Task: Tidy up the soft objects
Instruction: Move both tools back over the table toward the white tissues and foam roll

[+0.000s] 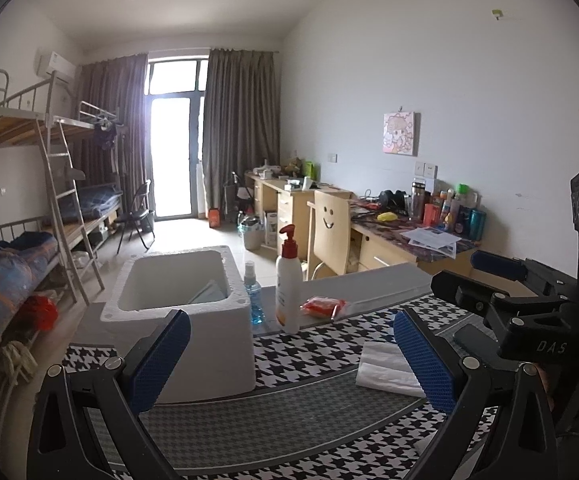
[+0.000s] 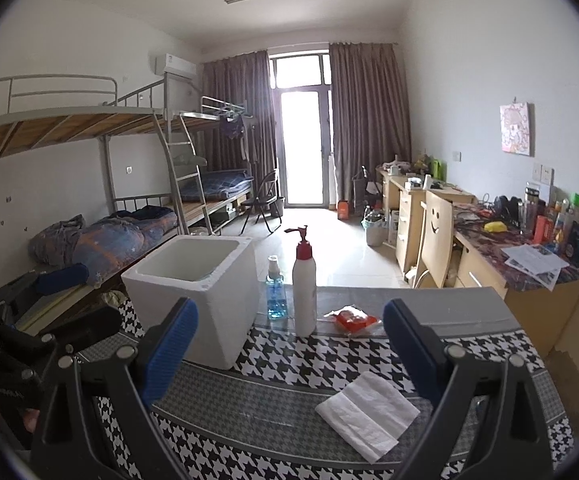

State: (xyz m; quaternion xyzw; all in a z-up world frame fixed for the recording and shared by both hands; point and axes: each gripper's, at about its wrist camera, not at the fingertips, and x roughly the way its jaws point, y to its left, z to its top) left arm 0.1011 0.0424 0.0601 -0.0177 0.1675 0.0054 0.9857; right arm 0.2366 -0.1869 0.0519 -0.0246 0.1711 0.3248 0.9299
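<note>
The left gripper's right finger (image 1: 421,356) covers one corner of the folded tissue (image 1: 385,368). The foam box (image 2: 193,280) hides its own contents from the right wrist. Bottle labels (image 2: 304,292) are too small to read.

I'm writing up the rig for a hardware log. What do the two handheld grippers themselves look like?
Both match: the left gripper and right gripper have black plastic frames with triangular cut-outs and silver screw heads, and each finger carries a blue textured pad. The right gripper's body, seen from the left wrist camera, bears pale "DAS" lettering. No cables or sleeves show.

Foam box (image 2: 193,280) and lotion bottle (image 2: 304,284) flank open tablecloth (image 2: 273,396).
</note>
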